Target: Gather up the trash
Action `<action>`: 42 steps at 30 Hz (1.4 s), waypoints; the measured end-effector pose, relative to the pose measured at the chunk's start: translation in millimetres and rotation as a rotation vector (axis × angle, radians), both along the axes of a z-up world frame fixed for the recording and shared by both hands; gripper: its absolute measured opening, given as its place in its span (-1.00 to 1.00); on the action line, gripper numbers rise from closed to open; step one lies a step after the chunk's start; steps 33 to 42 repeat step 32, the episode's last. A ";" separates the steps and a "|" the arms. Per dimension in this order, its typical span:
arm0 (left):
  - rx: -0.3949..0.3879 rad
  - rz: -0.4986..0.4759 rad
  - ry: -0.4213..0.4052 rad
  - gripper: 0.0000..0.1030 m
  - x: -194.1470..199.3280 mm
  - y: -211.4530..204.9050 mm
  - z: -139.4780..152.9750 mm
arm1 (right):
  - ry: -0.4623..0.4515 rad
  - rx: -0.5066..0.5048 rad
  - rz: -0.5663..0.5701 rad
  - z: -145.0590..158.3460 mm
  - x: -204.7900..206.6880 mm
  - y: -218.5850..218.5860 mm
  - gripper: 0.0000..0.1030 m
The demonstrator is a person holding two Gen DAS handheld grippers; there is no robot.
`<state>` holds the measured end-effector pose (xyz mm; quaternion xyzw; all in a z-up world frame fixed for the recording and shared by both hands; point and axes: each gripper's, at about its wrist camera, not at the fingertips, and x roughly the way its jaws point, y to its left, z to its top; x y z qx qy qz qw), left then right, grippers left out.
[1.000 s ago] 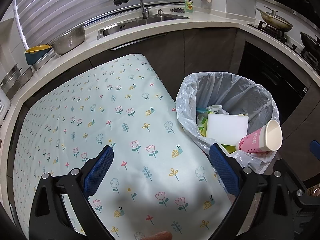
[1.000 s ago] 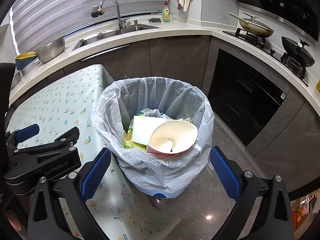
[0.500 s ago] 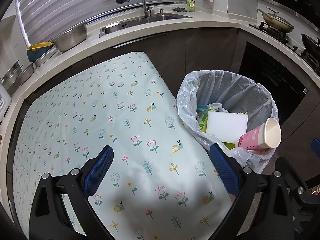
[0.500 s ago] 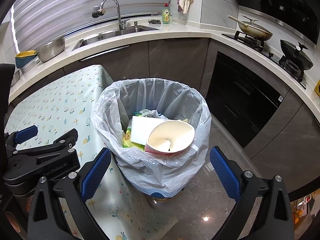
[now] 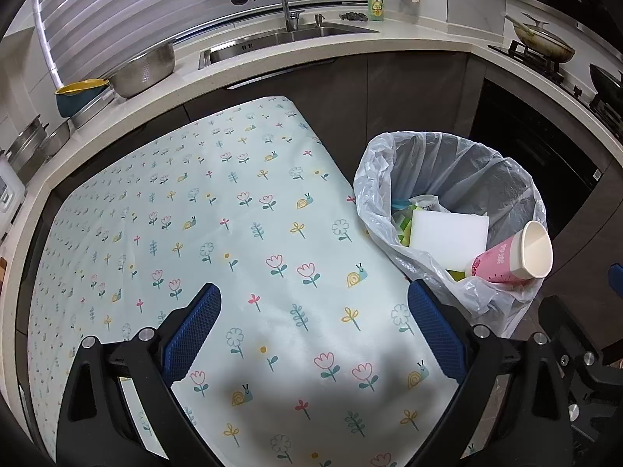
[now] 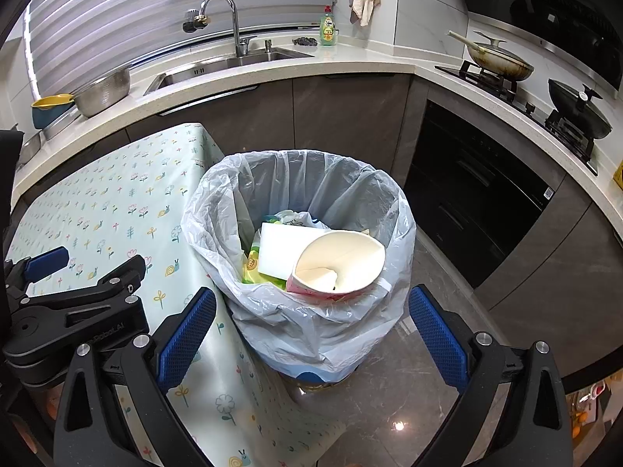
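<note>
Both claws are hanging wide open w/ nothing between the pads: left claw (image 5: 313, 330) over the flowered worktop (image 5: 218, 210), right claw (image 6: 311, 334) over the bin (image 6: 272, 179), just beside the worktop's corner. The trash is sitting in the bin already: white block (image 6: 280, 249) lying flat, cup (image 6: 338, 264) tipped on its side on top, green wrappers (image 6: 253, 268) tucked under.

Main risk, imo: the cup is riding high, its mouth leaning over the bag rim on the side away from the worktop. A knock on the bin or a tug on the bag (image 6: 311, 323) is prob enough to be rolling it out onto the floor. The bag is also sagging loose over the near rim, so a pad dipping low could be snagging the film and dragging the liner, contents & all.

Room: the worktop is showing no trash in the left view, plenty of free surface. Its corner is nearly touching the bin, so no gap for a claw there. Open floor is lying to the right of the bin, toward the dark oven front; the claws themselves are close together, so swinging either sideways is risking a bump.
</note>
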<state>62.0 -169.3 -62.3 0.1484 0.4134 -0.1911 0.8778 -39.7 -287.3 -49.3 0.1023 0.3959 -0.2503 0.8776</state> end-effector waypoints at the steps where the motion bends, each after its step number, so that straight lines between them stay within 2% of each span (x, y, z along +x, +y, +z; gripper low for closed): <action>1: 0.001 -0.001 -0.002 0.79 -0.4 -0.2 0.1 | -0.001 0.000 0.001 -0.2 0.0 -0.3 0.86; 42: 0.007 -0.026 0.048 0.79 -10.1 0.9 -5.7 | 0.013 -0.001 -0.009 -3.6 -7.5 -0.7 0.86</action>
